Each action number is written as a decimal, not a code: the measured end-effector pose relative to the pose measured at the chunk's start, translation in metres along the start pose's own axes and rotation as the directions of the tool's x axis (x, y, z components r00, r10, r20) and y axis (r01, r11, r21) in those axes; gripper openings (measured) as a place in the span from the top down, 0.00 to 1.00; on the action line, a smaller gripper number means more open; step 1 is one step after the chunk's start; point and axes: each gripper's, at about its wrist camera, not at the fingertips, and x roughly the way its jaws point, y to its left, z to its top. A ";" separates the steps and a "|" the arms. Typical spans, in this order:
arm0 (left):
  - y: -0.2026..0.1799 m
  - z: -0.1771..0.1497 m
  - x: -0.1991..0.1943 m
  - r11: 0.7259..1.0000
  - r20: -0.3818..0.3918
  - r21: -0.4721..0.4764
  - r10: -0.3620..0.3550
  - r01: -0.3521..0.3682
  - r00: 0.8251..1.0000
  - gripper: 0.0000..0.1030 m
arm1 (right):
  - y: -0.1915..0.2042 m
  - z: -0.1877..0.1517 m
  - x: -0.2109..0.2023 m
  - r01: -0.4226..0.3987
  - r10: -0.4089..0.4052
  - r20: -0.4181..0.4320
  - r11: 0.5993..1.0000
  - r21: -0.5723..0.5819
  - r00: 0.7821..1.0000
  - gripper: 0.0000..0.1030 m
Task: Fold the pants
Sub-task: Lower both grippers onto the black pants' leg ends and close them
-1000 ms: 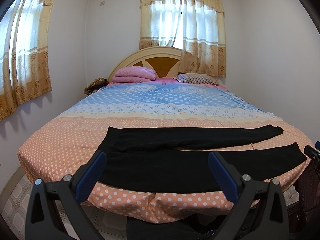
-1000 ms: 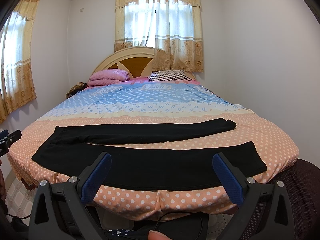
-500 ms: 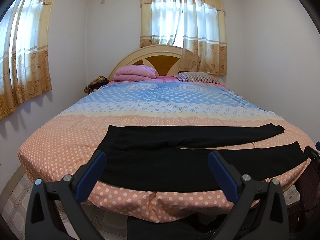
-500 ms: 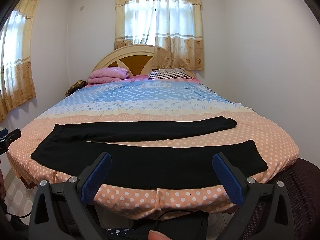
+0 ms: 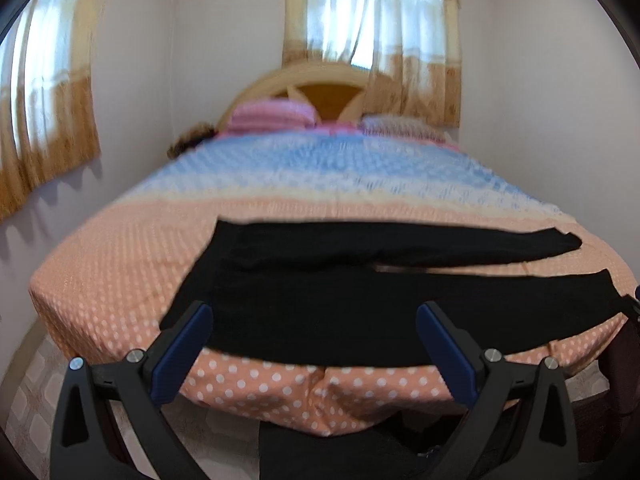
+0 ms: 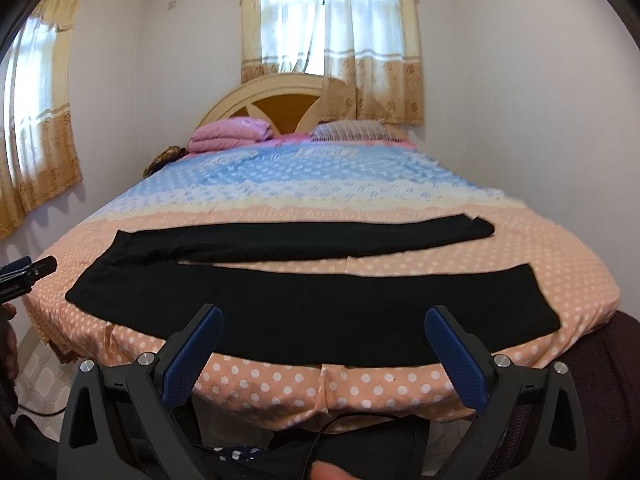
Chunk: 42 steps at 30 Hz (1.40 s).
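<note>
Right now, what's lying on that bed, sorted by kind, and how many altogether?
Black pants: 1
Folded pink blanket: 1
Striped pillow: 1
Brown bundle at the bed's far left edge, too unclear to identify: 1
Total: 4

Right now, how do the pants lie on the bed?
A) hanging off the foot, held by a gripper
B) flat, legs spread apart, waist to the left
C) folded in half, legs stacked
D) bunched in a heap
B: the pants lie flat on the bed, two legs apart, waist at left.
</note>
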 end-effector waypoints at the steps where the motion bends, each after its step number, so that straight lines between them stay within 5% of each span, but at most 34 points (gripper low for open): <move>1: 0.005 0.000 0.005 1.000 -0.003 -0.007 0.009 -0.009 1.000 0.00 | -0.001 -0.002 0.005 0.003 -0.003 -0.013 1.000 -0.005 1.000 0.01; 6: 0.050 0.016 0.043 0.989 0.020 0.004 0.151 -0.151 0.988 0.00 | -0.011 -0.012 0.038 0.027 -0.031 -0.085 0.999 -0.046 0.996 0.01; 15: 0.105 0.074 0.151 0.978 -0.071 -0.020 0.205 -0.207 0.976 0.00 | -0.055 -0.002 0.093 0.012 -0.008 -0.156 1.000 0.025 0.988 0.02; 18: 0.111 0.090 0.187 0.976 -0.125 -0.002 0.215 -0.217 0.969 0.00 | -0.075 0.017 0.109 0.063 -0.056 -0.145 0.997 0.038 0.988 0.12; 23: 0.136 0.098 0.257 0.980 -0.263 -0.046 0.176 -0.195 0.949 0.23 | -0.124 0.043 0.145 0.115 -0.093 -0.193 0.988 0.106 0.977 0.36; 28: 0.142 0.094 0.290 0.984 -0.331 -0.062 0.136 -0.165 0.934 0.27 | -0.161 0.056 0.167 0.183 -0.149 -0.216 0.972 0.145 0.965 0.36; 33: 0.140 0.090 0.307 0.993 -0.359 -0.050 0.081 -0.106 0.930 0.47 | -0.186 0.074 0.186 0.201 -0.159 -0.229 0.964 0.174 0.961 0.36; 36: 0.142 0.090 0.311 0.997 -0.344 -0.054 0.036 -0.058 0.938 0.59 | -0.203 0.086 0.201 0.212 -0.161 -0.247 0.958 0.196 0.956 0.45; 42: 0.143 0.093 0.311 0.998 -0.319 -0.057 -0.017 -0.001 0.947 0.76 | -0.238 0.115 0.232 0.279 -0.228 -0.270 0.945 0.169 0.936 0.45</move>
